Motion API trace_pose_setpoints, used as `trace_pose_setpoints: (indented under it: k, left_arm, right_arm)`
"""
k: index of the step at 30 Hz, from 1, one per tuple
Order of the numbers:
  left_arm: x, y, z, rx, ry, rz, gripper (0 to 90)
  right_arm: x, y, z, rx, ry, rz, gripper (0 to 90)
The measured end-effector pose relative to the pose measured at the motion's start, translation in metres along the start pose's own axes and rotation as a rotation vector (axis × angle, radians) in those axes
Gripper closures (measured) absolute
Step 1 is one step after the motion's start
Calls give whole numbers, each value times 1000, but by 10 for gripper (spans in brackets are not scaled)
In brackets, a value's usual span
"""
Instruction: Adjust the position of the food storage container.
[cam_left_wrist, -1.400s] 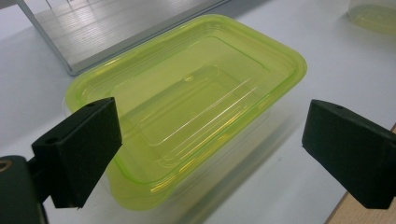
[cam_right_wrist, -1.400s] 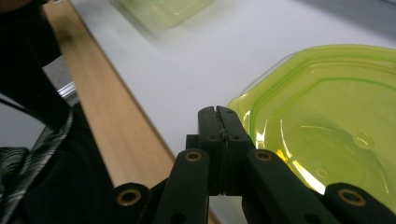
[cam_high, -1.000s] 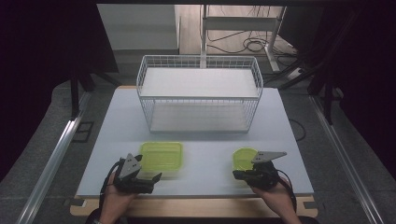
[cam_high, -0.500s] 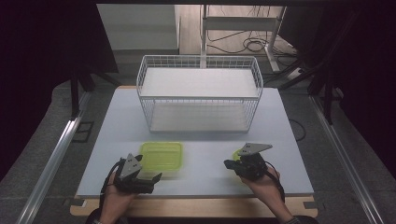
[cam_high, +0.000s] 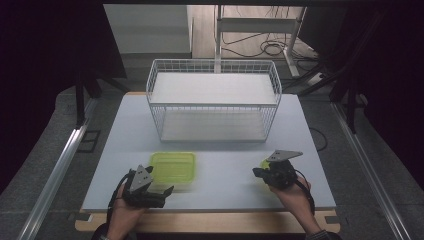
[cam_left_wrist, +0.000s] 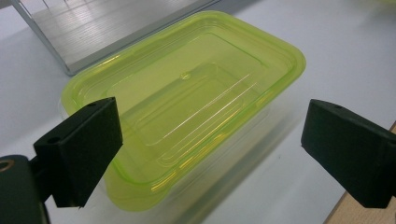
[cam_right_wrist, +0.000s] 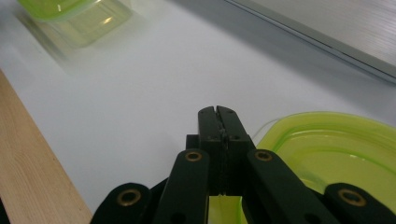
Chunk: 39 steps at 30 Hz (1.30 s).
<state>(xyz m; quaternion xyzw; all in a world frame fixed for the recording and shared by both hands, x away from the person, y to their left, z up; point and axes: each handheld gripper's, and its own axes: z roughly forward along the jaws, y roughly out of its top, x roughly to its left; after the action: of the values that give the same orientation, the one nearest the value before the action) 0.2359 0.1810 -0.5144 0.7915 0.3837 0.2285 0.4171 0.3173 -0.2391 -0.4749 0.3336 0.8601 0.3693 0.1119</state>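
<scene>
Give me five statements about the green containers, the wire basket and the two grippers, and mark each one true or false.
1. The left gripper has its jaws open in front of the rectangular green container. True.
2. The rectangular green container sits inside the wire basket. False: it lies on the white table, in front of the basket.
3. The right gripper has its jaws shut. True; a bit of green shows under them, but whether they pinch it cannot be told.
4. The wire basket holds several containers. False: nothing shows inside it.
5. The round green lid lies at the left gripper. False: it lies right beside the right gripper.
</scene>
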Motion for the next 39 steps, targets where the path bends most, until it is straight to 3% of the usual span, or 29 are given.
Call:
trace_pose_setpoints:
  k: [12,20,25,27,28,29,31,32,33,34,35,36,39]
  left_arm:
    - [0,0,0,4,1,3,53]
    - [0,1,0,16,5,-7,53]
    - [1,3,-3,-3,7,-22,72]
    - [3,4,-8,-19,0,-22,145]
    - [5,5,-10,-24,2,-26,246]
    - [7,5,-13,-33,6,-34,246]
    - [13,5,-19,-46,19,-57,434]
    - [17,4,-22,-49,27,-69,434]
    - [20,4,-24,-53,41,-81,506]
    - [29,3,-28,-52,69,-99,642]
    - [29,3,-28,-52,69,-99,690]
    - [39,1,-30,-46,102,-118,753]
    - [51,-2,-31,-33,137,-140,842]
  right_arm:
    - [-22,-15,-15,13,-53,46,884]
    - [-44,-23,-24,-2,-103,106,884]
    - [-45,-24,-24,-7,-107,112,880]
    - [-42,-23,-24,-8,-102,101,873]
    - [-40,-22,-23,-11,-99,90,868]
    - [-40,-22,-23,-11,-99,90,868]
    - [-37,-21,-22,-17,-97,74,869]
    - [-35,-21,-21,-22,-97,65,870]
    - [-34,-20,-22,-21,-99,56,874]
    - [-31,-20,-21,-28,-96,46,877]
    - [-31,-20,-21,-28,-96,46,877]
    - [-29,-19,-21,-32,-94,39,878]
    - [-27,-18,-20,-36,-89,35,878]
